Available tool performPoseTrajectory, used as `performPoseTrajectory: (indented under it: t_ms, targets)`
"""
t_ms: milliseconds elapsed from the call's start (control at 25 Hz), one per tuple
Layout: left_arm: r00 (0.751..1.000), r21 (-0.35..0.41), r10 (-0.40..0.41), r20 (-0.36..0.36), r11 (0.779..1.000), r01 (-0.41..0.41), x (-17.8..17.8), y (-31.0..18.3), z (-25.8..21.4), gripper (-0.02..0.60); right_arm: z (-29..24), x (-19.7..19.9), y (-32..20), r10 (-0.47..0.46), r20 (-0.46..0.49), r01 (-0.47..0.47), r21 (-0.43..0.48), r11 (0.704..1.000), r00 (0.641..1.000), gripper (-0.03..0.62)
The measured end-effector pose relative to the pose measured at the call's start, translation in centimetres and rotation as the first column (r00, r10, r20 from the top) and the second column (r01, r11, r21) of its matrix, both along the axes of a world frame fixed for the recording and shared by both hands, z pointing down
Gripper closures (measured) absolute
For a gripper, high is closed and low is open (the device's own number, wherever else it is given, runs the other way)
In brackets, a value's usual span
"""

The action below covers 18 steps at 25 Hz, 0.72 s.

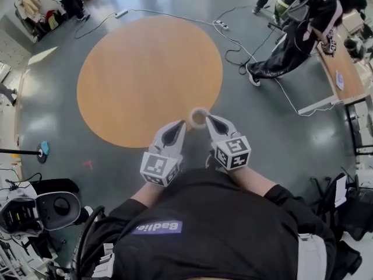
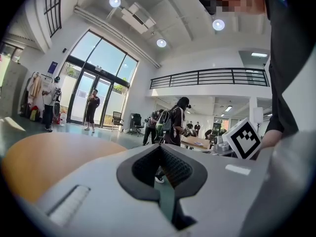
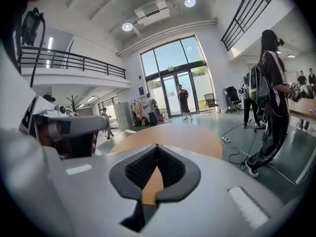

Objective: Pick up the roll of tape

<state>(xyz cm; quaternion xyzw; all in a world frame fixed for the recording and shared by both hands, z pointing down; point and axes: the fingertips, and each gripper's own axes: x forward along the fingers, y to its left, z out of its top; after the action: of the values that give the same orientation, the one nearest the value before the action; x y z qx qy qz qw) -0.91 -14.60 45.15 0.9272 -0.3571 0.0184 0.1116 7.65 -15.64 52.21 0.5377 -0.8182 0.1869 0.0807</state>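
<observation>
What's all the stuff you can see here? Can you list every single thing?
round table: one, orange-brown, middle of the grey floor
roll of tape: one, pale, near the table's closest edge, at the tips of both grippers
cables: several, black and white, on the floor beyond the table
power strip: one, white, on the floor past the table
standing person: one, dark clothes, upper right
desk: one, wooden, beside that person
left gripper: one, grey, fingers together, nothing between them
right gripper: one, grey, fingers together, nothing between them
</observation>
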Motion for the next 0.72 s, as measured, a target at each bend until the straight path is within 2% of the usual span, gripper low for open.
performPoseTrajectory:
  t_ms: [240, 440, 600, 720]
  targets:
    - [1.000, 0.005, 0.002, 0.011, 1.000, -0.003, -0.7, -4.1, -0.5, 0.569, -0.3, -1.1, -4.7, -0.022, 0.012, 0.023, -0.034, 0.999, 1.000, 0.562]
    - [0.999, -0.005, -0.020, 0.029, 1.000, 0.020, -0.2, -3.9, -0.1, 0.569, 1.7, 0.0, -5.1, -0.028, 0.022, 0.030, -0.092, 0.995, 0.999, 0.530]
    - [0.999, -0.021, -0.035, 0.037, 0.999, 0.036, 0.3, -4.1, 0.0, 0.569, 3.5, 0.6, -5.8, -0.053, -0.004, 0.052, -0.145, 0.988, 0.999, 0.507]
    - [0.998, -0.014, -0.036, 0.043, 0.999, 0.036, -0.7, -4.5, -0.1, 0.569, 5.3, 0.1, -6.6, -0.065, -0.036, 0.057, -0.192, 0.980, 0.997, 0.486]
